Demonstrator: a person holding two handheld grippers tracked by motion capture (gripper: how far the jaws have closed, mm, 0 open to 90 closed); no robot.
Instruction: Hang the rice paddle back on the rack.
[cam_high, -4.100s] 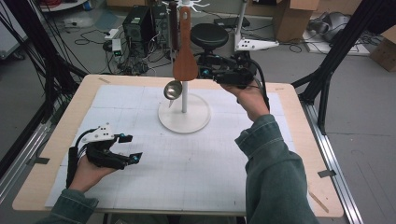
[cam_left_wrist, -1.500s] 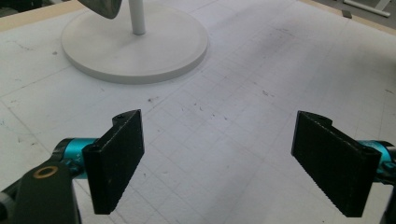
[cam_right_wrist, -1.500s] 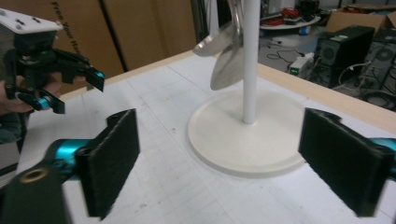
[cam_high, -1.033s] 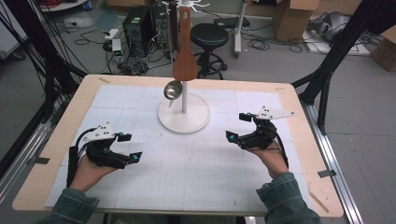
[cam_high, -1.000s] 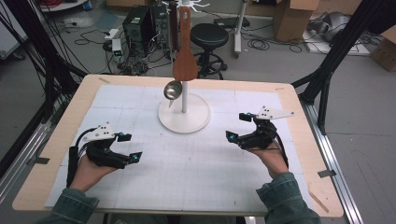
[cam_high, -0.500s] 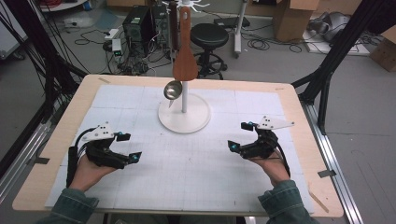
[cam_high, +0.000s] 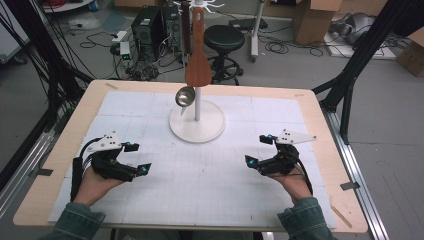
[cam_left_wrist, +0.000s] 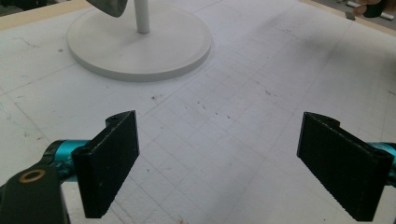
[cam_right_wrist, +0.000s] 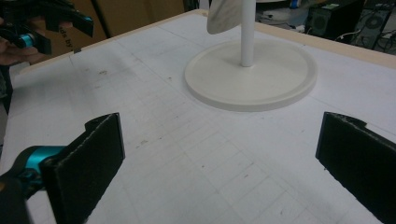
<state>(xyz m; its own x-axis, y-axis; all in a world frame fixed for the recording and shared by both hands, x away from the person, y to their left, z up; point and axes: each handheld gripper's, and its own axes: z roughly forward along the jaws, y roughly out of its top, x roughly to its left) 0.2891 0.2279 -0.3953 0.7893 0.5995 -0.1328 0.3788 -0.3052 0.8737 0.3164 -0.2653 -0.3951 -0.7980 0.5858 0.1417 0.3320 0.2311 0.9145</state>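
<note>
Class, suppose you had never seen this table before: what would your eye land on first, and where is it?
First, the white stand at the far middle of the table, with a wooden spatula and a metal ladle hanging from its pole. Next, the left gripper and right gripper, resting low on the white grid mat at either side, jaws apart and holding nothing.

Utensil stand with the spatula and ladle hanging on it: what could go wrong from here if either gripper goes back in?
The wooden spatula and metal ladle hang freely from the stand, so a nudge from the right gripper or left gripper could set them swinging or unhook them. The stand's pole is thin; a sideways push high up might tip it.
</note>
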